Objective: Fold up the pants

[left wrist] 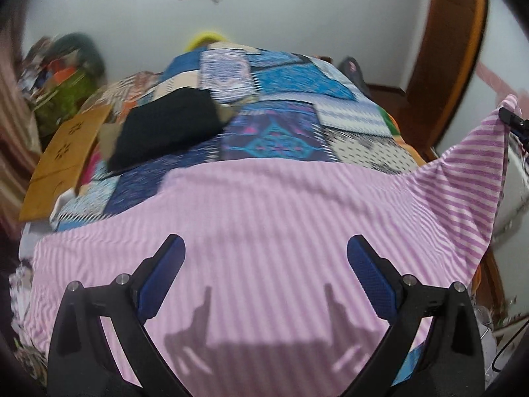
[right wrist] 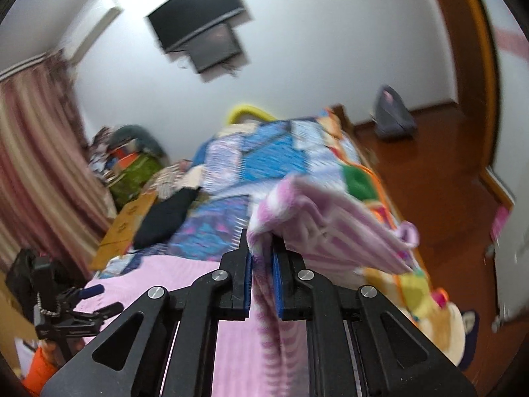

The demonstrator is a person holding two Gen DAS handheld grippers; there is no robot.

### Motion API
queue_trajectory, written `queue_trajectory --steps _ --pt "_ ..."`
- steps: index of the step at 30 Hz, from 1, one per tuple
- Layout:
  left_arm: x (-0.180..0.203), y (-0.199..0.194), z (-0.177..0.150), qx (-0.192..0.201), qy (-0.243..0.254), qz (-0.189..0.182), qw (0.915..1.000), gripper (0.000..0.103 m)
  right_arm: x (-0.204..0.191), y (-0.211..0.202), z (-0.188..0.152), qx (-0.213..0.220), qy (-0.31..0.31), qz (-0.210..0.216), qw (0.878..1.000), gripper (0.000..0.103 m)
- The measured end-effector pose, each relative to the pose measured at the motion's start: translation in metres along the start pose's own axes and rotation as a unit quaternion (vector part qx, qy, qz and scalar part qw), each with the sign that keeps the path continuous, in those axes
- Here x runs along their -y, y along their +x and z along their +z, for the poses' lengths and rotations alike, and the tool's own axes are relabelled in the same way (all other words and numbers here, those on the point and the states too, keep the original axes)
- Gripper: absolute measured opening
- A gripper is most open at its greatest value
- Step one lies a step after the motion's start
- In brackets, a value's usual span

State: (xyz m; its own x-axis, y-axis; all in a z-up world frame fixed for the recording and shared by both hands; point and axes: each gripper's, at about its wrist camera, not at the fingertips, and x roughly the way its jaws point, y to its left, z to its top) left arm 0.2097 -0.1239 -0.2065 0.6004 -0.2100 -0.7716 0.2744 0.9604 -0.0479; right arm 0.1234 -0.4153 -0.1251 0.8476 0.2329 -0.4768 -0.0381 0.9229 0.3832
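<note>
Pink-and-white striped pants [left wrist: 258, 218] lie spread across the near end of the bed. My left gripper [left wrist: 264, 248] hangs open just above them, blue pads wide apart, holding nothing. My right gripper [right wrist: 263, 241] is shut on one end of the pants [right wrist: 317, 218] and holds it lifted above the bed's right side; the cloth bunches over the fingertips. In the left wrist view that lifted corner [left wrist: 476, 152] rises to the right gripper [left wrist: 510, 120] at the far right. The left gripper also shows in the right wrist view [right wrist: 96, 297], low at the left.
A patchwork bedspread [left wrist: 281, 106] covers the bed. A folded black garment [left wrist: 165, 129] and a cardboard box [left wrist: 62, 162] lie at the left. Clutter [left wrist: 62, 76] is piled by the curtain. Wooden floor [right wrist: 439, 178] and a door frame [left wrist: 446, 49] are at the right.
</note>
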Motion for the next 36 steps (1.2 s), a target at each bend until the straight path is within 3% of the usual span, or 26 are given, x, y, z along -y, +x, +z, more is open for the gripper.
queue_trajectory --steps 4,9,13,17,23,29,33,36 --pt "-0.042 -0.015 -0.013 0.01 -0.029 0.011 0.9995 0.1 -0.055 0.016 0.001 -0.009 -0.044 0.034 0.998 0.008" --pt "-0.086 -0.032 -0.037 0.013 -0.057 0.03 0.9979 0.1 -0.112 0.049 -0.026 -0.054 -0.08 0.083 0.992 0.008" --pt "-0.114 -0.041 -0.054 0.011 -0.079 0.044 0.9958 0.1 -0.158 0.08 -0.062 -0.112 -0.108 0.145 0.977 0.008" --pt "-0.134 -0.044 -0.067 0.005 -0.107 0.05 0.993 0.1 -0.194 0.102 -0.1 -0.166 -0.156 0.166 0.959 0.008" --pt "-0.133 -0.038 -0.072 -0.007 -0.107 0.053 0.9928 0.1 -0.195 0.135 -0.152 -0.249 -0.162 0.171 0.94 0.01" --pt "-0.11 -0.027 -0.057 -0.011 -0.079 0.047 0.9957 0.1 -0.184 0.124 -0.162 -0.286 -0.171 0.179 0.926 0.017" --pt "-0.092 -0.022 -0.044 -0.006 -0.057 0.046 0.9973 0.1 -0.166 0.102 -0.14 -0.259 -0.173 0.164 0.936 0.018" --pt "-0.079 -0.015 -0.034 -0.007 -0.043 0.044 0.9981 0.1 -0.137 0.087 -0.116 -0.233 -0.173 0.132 0.948 0.025"
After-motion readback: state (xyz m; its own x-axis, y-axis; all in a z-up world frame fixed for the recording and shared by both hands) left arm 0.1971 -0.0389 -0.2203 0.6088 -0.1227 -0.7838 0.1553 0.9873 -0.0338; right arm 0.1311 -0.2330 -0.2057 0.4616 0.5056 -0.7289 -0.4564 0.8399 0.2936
